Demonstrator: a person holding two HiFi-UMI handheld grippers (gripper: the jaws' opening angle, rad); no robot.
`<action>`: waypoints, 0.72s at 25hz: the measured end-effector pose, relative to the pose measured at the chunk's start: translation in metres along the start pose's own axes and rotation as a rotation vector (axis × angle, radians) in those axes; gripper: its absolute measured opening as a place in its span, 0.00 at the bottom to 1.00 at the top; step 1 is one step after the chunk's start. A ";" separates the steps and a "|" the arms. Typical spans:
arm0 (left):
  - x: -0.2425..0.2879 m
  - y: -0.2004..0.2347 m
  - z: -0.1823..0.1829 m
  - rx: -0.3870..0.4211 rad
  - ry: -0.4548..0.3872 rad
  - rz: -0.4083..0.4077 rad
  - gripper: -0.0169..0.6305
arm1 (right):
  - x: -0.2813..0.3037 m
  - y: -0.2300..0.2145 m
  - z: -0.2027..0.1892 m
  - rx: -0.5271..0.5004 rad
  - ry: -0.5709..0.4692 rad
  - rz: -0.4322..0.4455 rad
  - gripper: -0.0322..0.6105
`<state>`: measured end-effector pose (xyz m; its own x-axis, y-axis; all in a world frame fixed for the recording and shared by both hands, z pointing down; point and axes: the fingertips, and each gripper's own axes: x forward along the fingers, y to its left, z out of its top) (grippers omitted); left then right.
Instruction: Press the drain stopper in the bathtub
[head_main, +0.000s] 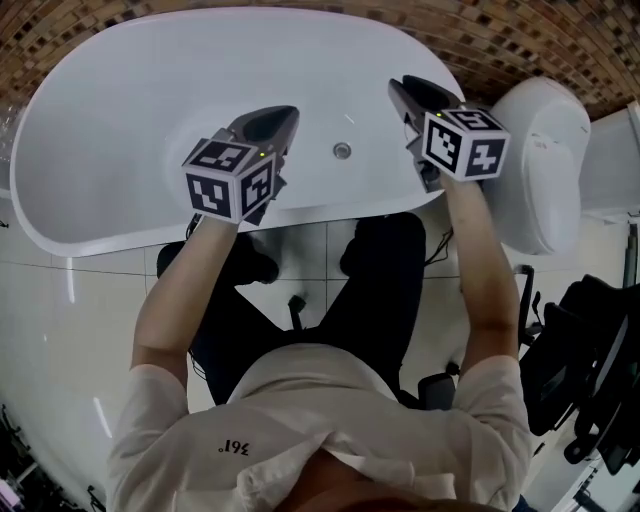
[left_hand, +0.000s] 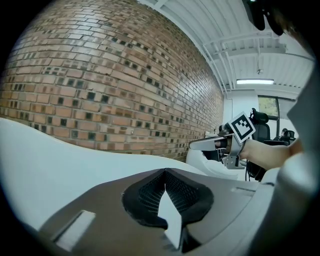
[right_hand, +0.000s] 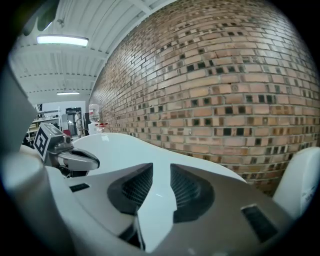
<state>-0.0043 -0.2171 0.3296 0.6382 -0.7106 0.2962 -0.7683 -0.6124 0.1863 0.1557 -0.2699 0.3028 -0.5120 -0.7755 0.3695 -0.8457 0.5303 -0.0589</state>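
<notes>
White oval bathtub (head_main: 120, 120) seen from the person's (head_main: 330, 420) side, its far rim against a brick wall (head_main: 520, 40) and its near rim running just in front of the person's feet on the tiled floor (head_main: 70, 330). The drain stopper (head_main: 342, 151), a small round metal disc, sits in the tub floor near the near rim, about midway between the two tools and touched by neither.

Left hand-held gripper (head_main: 285, 112): held over the basin to the left of the stopper, jaws together at the tips with nothing between them, as its own view confirms (left_hand: 165, 174).

Right hand-held gripper (head_main: 398, 88): held over the basin's right end, close to the curved rim; jaws a narrow gap apart and empty (right_hand: 161, 170).

The basin to the left of the left tool is bare, giving open room along the tub's length. At the right, a white toilet (head_main: 545, 160) stands just beside the tub's end, and a dark office chair (head_main: 590, 380) crowds the floor behind the person's right arm
</notes>
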 end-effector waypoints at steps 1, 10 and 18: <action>0.006 0.002 -0.003 -0.004 0.010 -0.002 0.03 | 0.008 -0.003 -0.004 0.003 0.013 0.003 0.22; 0.066 0.027 -0.036 0.000 0.099 -0.017 0.03 | 0.088 -0.020 -0.066 -0.017 0.217 0.052 0.20; 0.106 0.051 -0.083 0.015 0.211 0.014 0.03 | 0.152 -0.032 -0.140 -0.047 0.402 0.107 0.19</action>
<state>0.0203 -0.2948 0.4487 0.6017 -0.6320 0.4884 -0.7753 -0.6091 0.1669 0.1256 -0.3566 0.4903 -0.4896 -0.5247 0.6964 -0.7783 0.6230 -0.0779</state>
